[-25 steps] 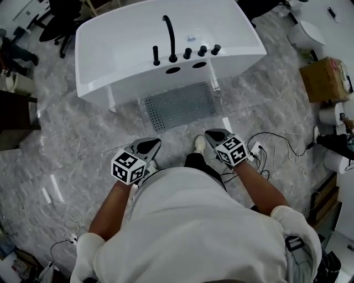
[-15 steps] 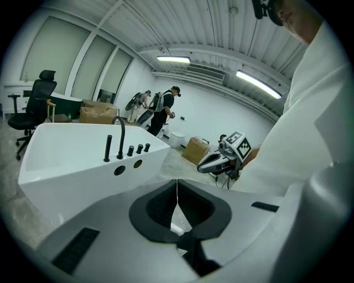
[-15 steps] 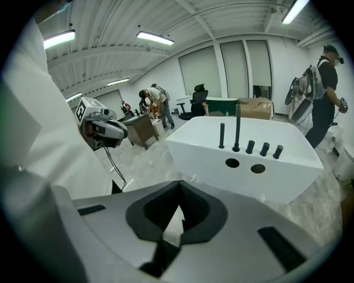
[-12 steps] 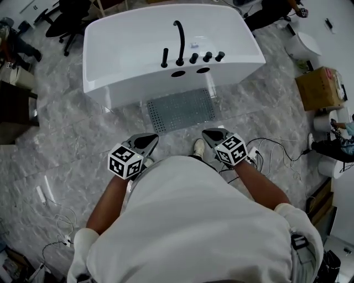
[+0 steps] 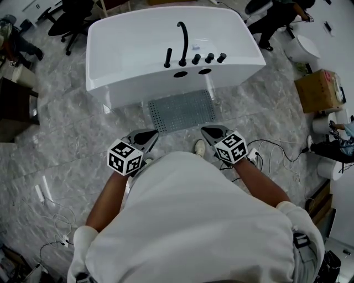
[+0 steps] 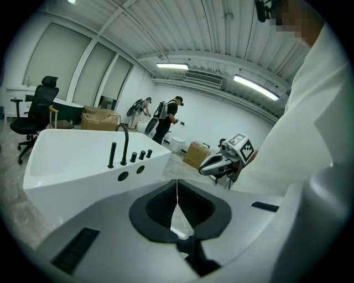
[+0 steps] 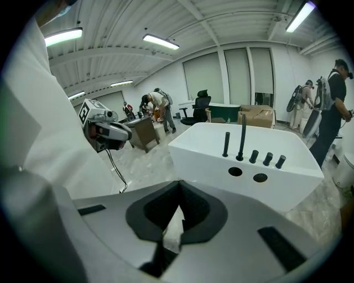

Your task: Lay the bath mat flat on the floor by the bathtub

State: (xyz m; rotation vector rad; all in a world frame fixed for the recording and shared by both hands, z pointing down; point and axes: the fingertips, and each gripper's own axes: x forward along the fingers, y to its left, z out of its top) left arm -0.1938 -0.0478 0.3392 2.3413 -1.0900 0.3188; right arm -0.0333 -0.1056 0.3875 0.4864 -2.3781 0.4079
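The grey perforated bath mat [image 5: 182, 110] lies flat on the marble floor against the front of the white bathtub [image 5: 138, 50], below the black faucet [image 5: 182, 36]. My left gripper [image 5: 146, 135] hovers near the mat's near left corner, apart from it, jaws together and empty. My right gripper [image 5: 209, 131] hovers off the mat's near right corner, jaws likewise together and empty. The left gripper view shows the closed jaws [image 6: 177, 185] with the tub [image 6: 72, 160] beyond. The right gripper view shows its closed jaws [image 7: 180, 190] and the tub [image 7: 243, 155]; the mat is hidden in both.
A cardboard box [image 5: 318, 88] stands at the right, with cables [image 5: 276, 149] on the floor near my right side. A dark cabinet [image 5: 14, 108] is at the left, an office chair [image 5: 66, 11] behind the tub. A person [image 5: 276, 14] stands at the back right.
Both grippers have crept a little forward toward the mat's near edge. The mat has not moved and stays flat.
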